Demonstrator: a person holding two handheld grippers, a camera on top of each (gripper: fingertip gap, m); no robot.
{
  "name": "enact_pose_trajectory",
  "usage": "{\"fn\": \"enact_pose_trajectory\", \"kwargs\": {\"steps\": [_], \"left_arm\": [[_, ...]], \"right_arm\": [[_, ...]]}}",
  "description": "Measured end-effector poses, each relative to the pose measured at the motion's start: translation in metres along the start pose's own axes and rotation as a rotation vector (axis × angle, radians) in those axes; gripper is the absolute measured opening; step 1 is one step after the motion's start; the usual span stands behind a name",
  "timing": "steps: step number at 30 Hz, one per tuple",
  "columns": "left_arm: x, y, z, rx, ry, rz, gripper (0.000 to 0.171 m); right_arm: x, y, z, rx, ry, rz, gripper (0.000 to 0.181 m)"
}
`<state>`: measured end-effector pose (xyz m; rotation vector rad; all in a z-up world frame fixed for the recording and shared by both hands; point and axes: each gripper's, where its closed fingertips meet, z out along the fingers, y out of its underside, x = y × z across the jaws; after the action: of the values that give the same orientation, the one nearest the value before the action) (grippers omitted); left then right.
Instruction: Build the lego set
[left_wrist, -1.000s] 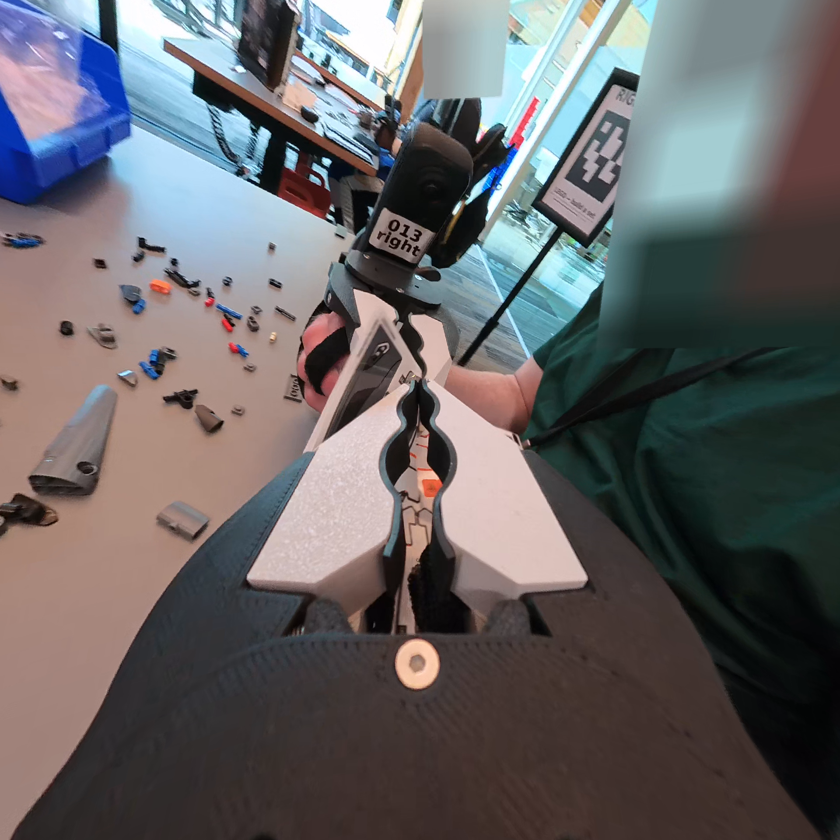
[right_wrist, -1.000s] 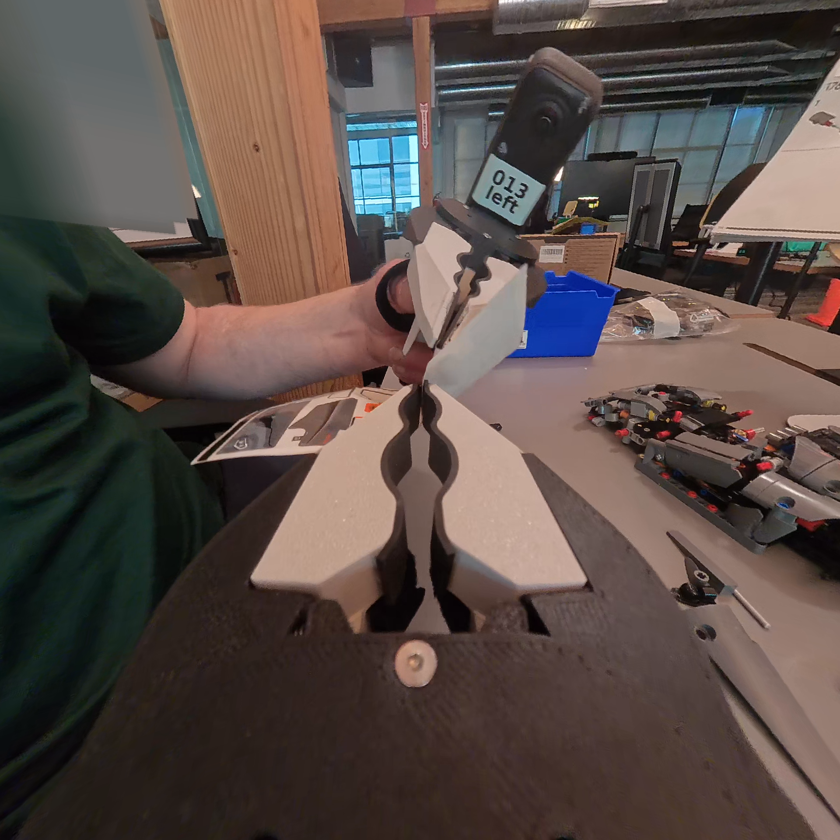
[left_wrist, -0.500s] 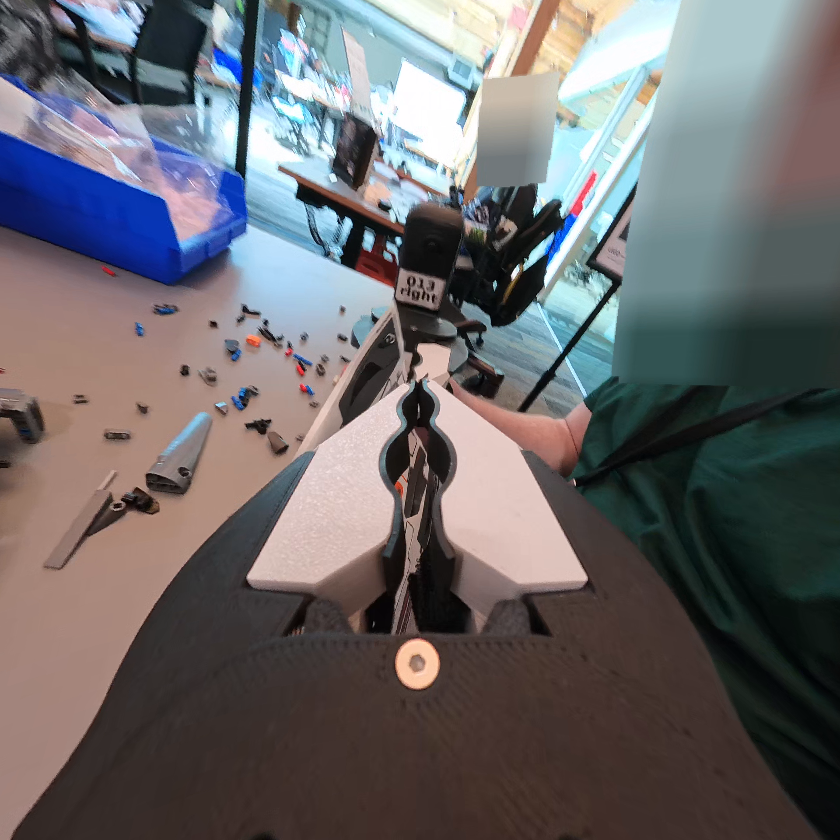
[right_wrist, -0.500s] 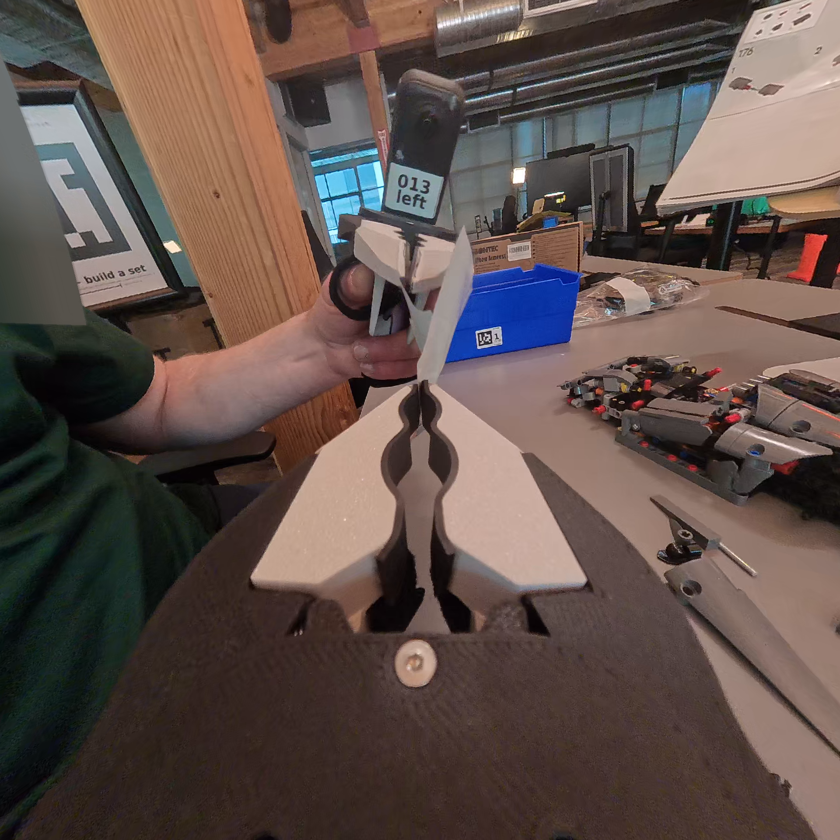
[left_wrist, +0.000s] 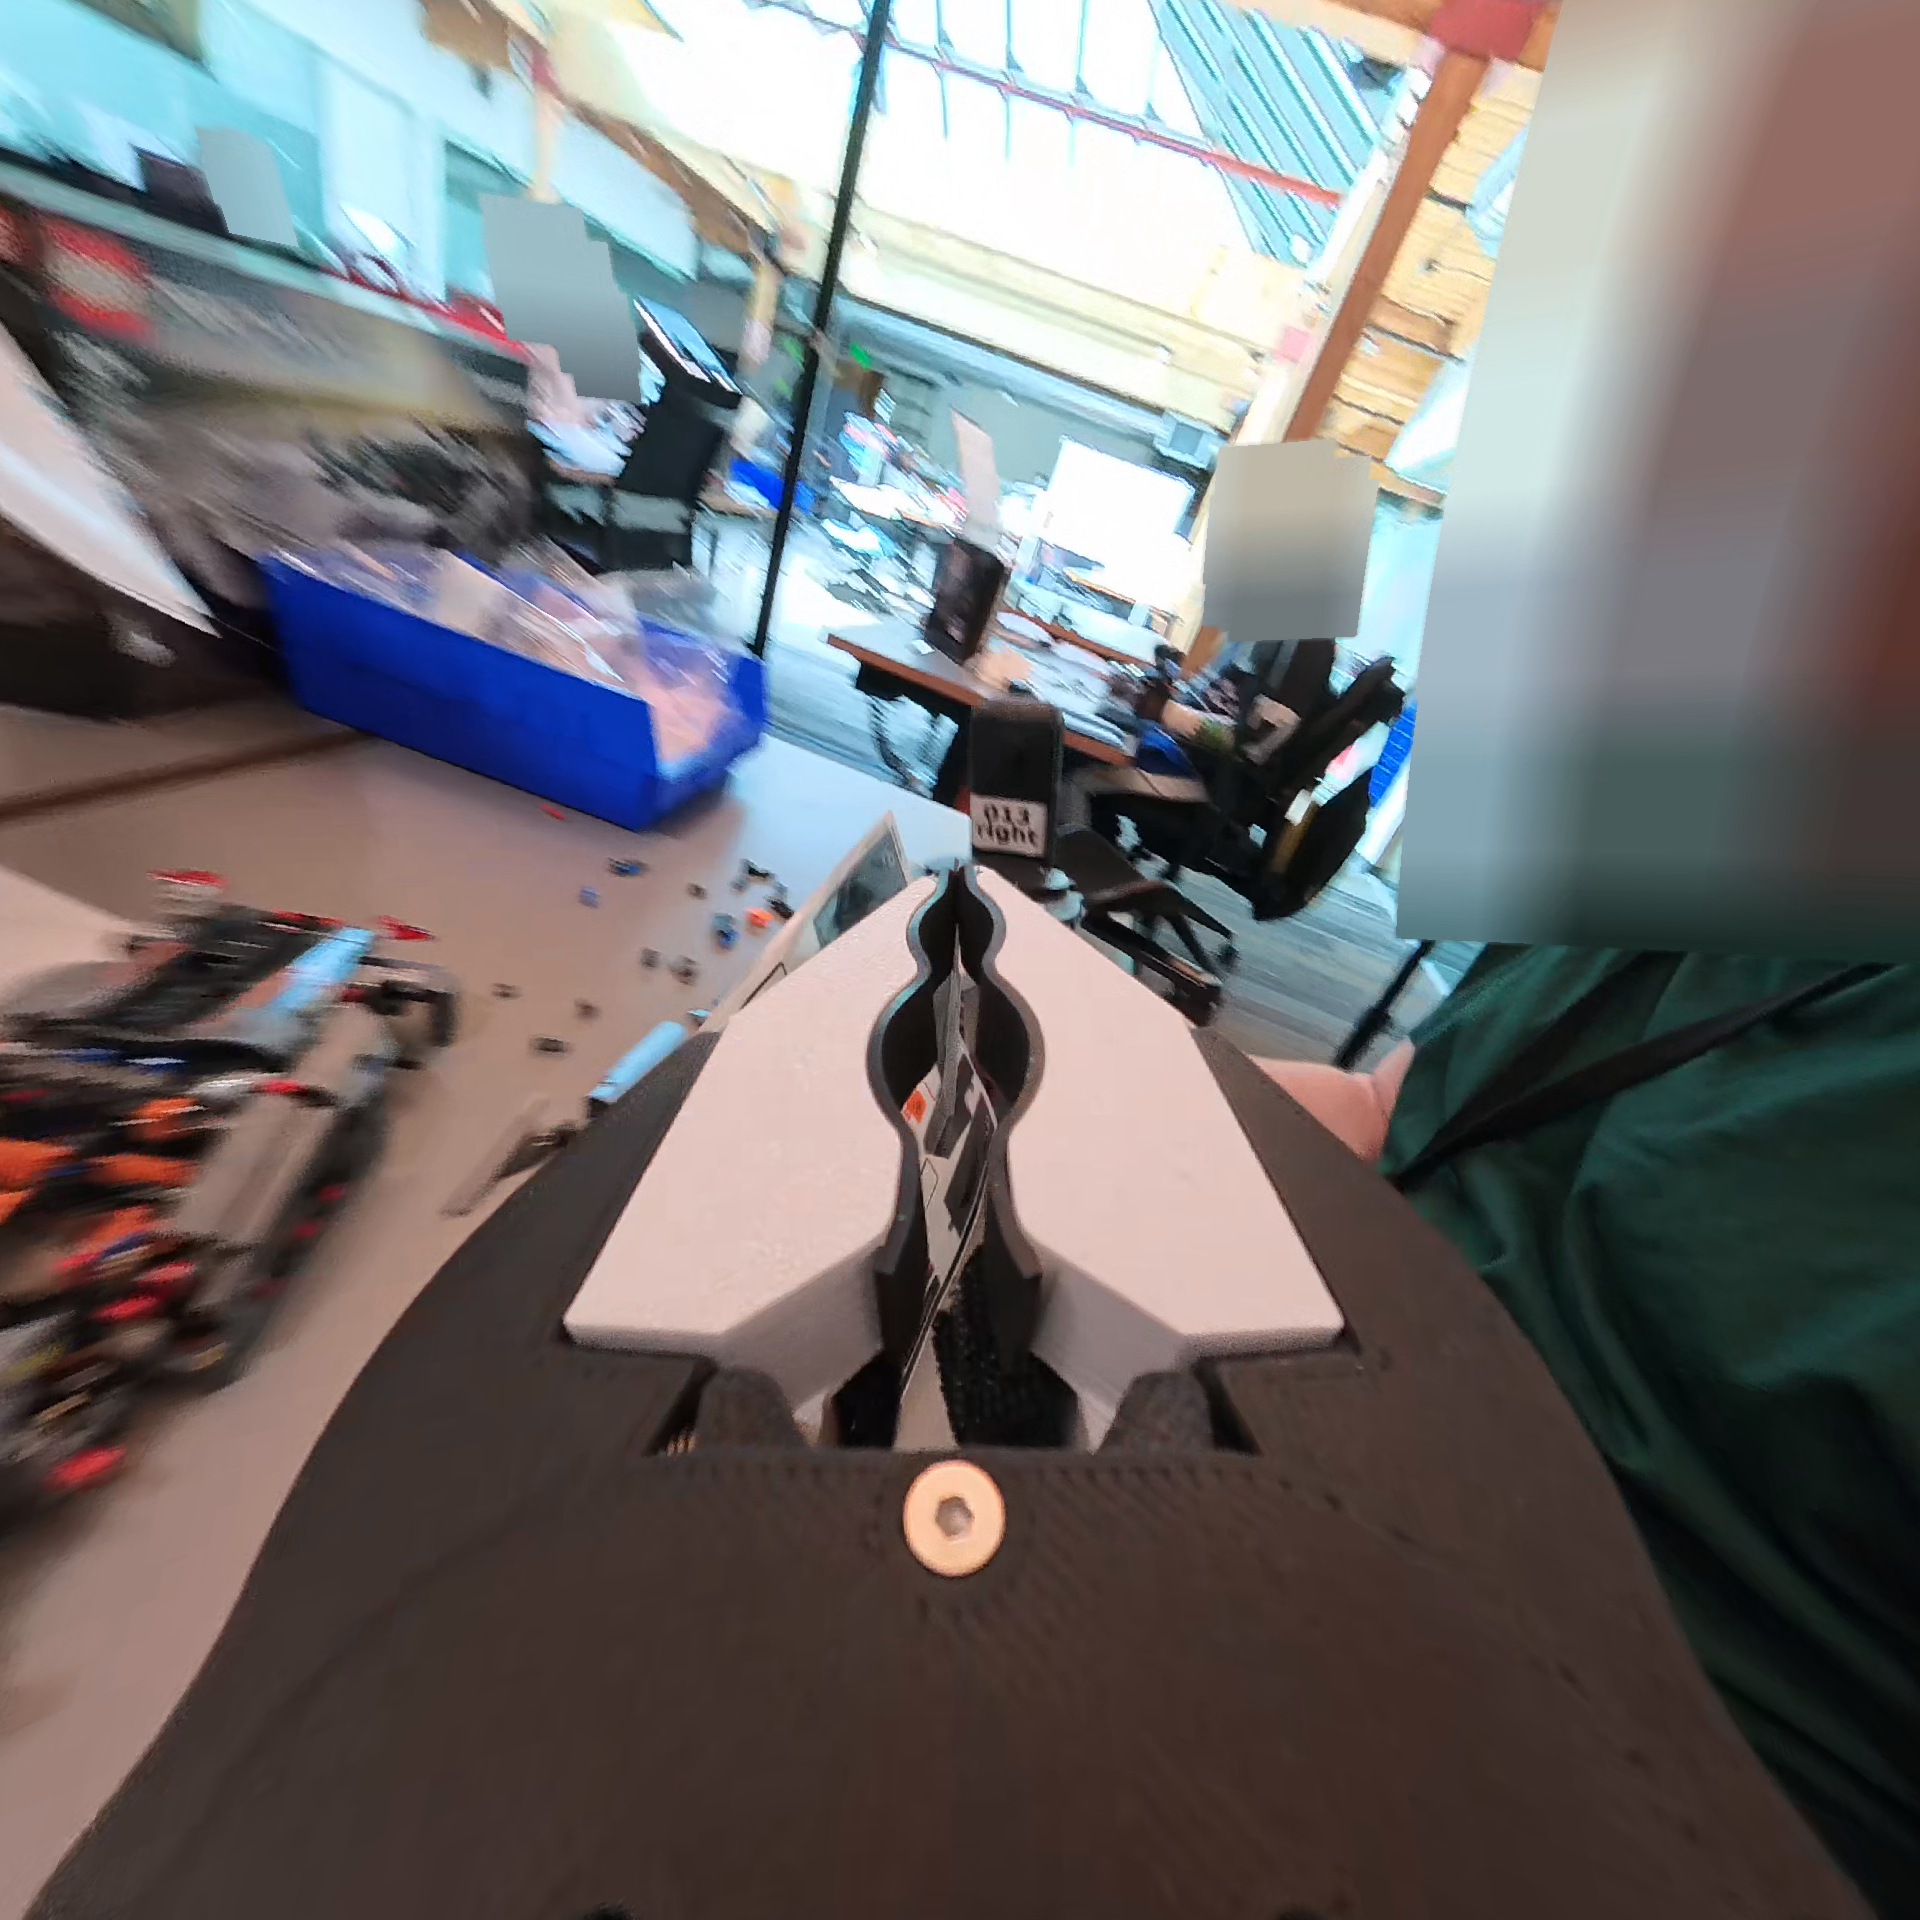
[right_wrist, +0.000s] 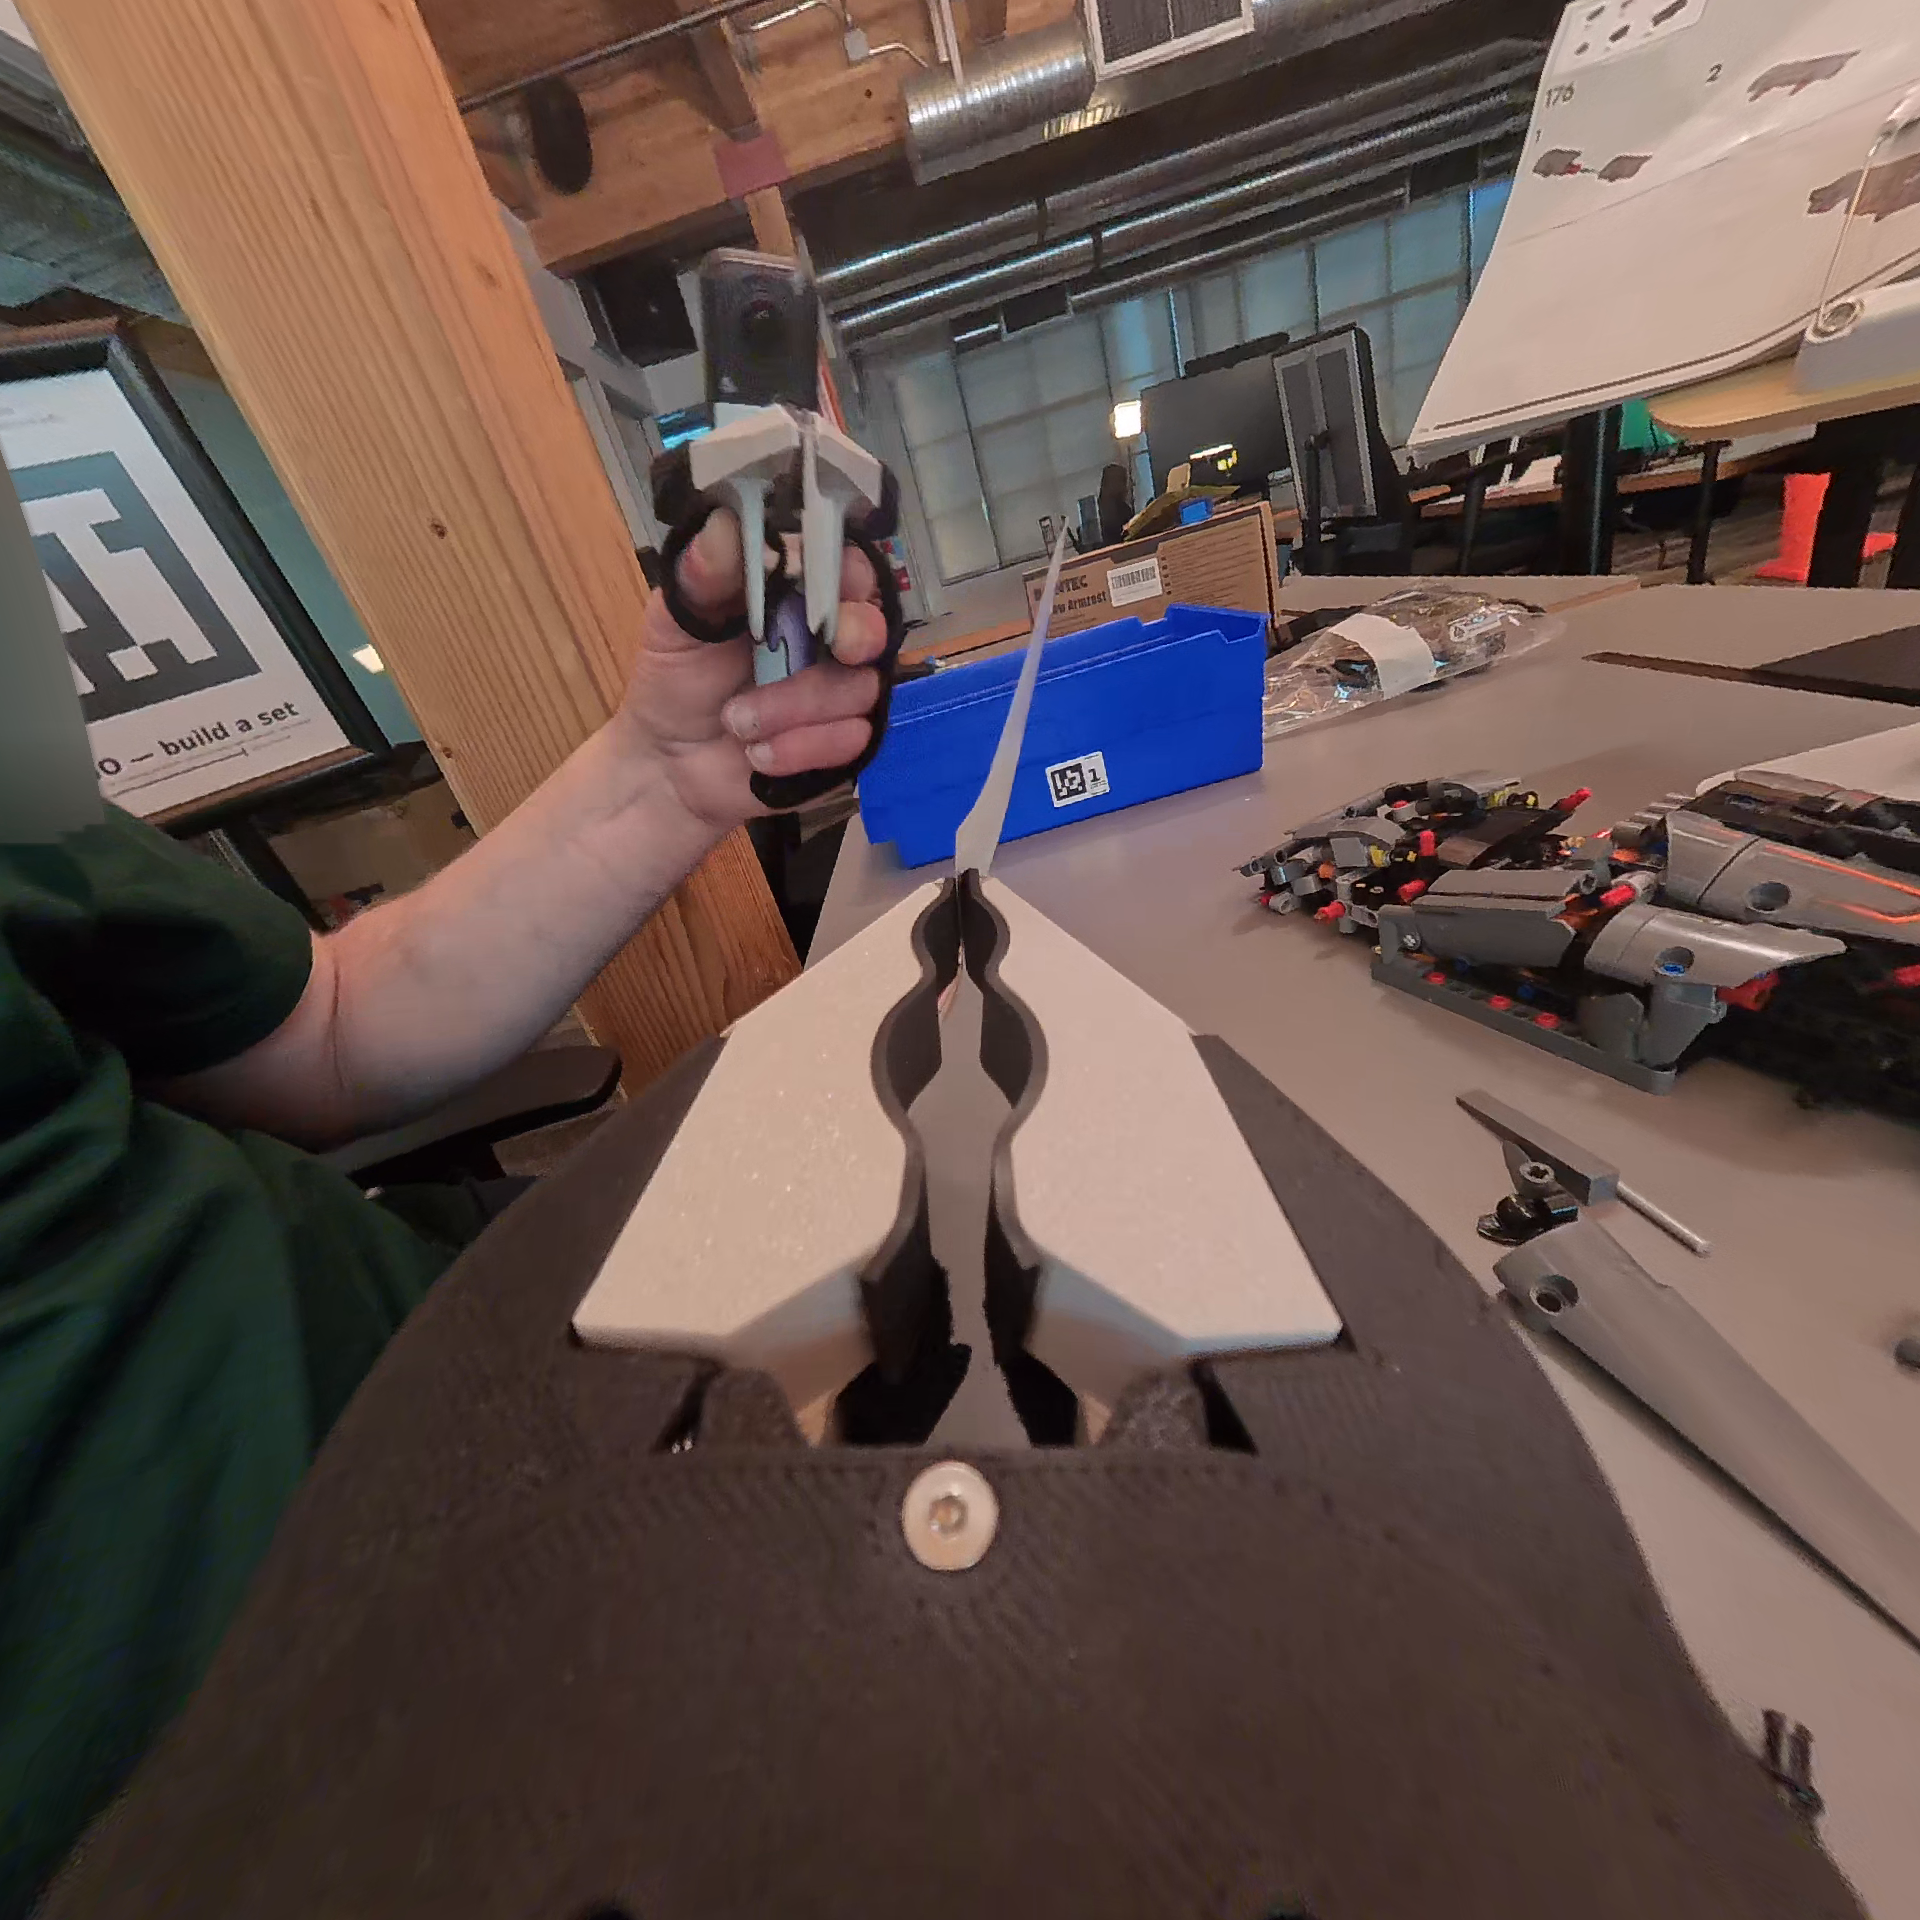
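Observation:
My right gripper (right_wrist: 961, 883) is shut on a thin white sticker sheet (right_wrist: 1013, 707), seen edge-on and standing up from its tips. My left gripper (left_wrist: 956, 883) is shut; a flat sticker (left_wrist: 951, 1132) printed in orange and black lies between its jaws. In the right wrist view the left gripper (right_wrist: 790, 634) is held up in a hand, left of the sheet and apart from it. The part-built Lego car (right_wrist: 1610, 914) sits on the grey table (right_wrist: 1299, 1039); it is blurred in the left wrist view (left_wrist: 177, 1091).
A long grey panel (right_wrist: 1662, 1351) and a small black part (right_wrist: 1538, 1195) lie right of my right gripper. A blue bin (right_wrist: 1091, 727) stands behind. Small loose pieces (left_wrist: 675, 935) are scattered. A wooden post (right_wrist: 364, 416) is at the left, and an open instruction booklet (right_wrist: 1683, 187) stands propped up. Left tips to right tips: about 15 cm. From my right tips it is roughly 20 cm to the part-built Lego car (right_wrist: 1610, 914); from my left, 25 cm.
The two grippers were tip to tip on the sheet. The left one has lifted up and away. The sheet now stands from the right gripper alone.

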<state>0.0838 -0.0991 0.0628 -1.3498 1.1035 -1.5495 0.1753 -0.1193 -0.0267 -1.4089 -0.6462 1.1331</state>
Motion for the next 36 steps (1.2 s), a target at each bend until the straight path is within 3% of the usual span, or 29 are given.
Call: {"fn": "enact_pose_trajectory", "kwargs": {"steps": [5, 11, 15, 20, 21, 22, 24, 29, 36], "left_arm": [[-0.004, -0.026, -0.06, 0.108, -0.106, 0.029, 0.0], [-0.019, -0.031, -0.111, 0.219, -0.157, -0.022, 0.0], [-0.026, -0.033, -0.137, 0.256, -0.214, -0.009, 0.0], [-0.03, -0.036, -0.155, 0.25, -0.265, 0.021, 0.0], [-0.031, -0.035, -0.155, 0.236, -0.277, 0.027, 0.0], [-0.032, -0.033, -0.156, 0.219, -0.292, 0.035, 0.0], [-0.033, -0.032, -0.155, 0.194, -0.309, 0.053, 0.0], [-0.03, -0.028, -0.142, 0.17, -0.29, 0.073, 0.0], [-0.021, -0.008, -0.07, 0.014, -0.294, 0.314, 0.0]], "right_arm": [[0.006, -0.015, 0.028, -0.002, 0.014, 0.057, 0.0], [0.035, -0.021, 0.093, -0.061, 0.079, 0.092, 0.0], [0.061, -0.011, 0.145, -0.126, 0.131, 0.127, 0.0], [0.102, 0.023, 0.209, -0.229, 0.25, 0.174, 0.0], [0.107, 0.034, 0.22, -0.271, 0.27, 0.187, 0.003], [0.11, 0.043, 0.229, -0.308, 0.292, 0.188, 0.022], [0.107, 0.045, 0.238, -0.32, 0.297, 0.173, 0.032], [0.095, 0.028, 0.211, -0.255, 0.3, 0.108, 0.026], [0.051, 0.001, 0.114, -0.111, 0.145, 0.263, 0.021]]}}
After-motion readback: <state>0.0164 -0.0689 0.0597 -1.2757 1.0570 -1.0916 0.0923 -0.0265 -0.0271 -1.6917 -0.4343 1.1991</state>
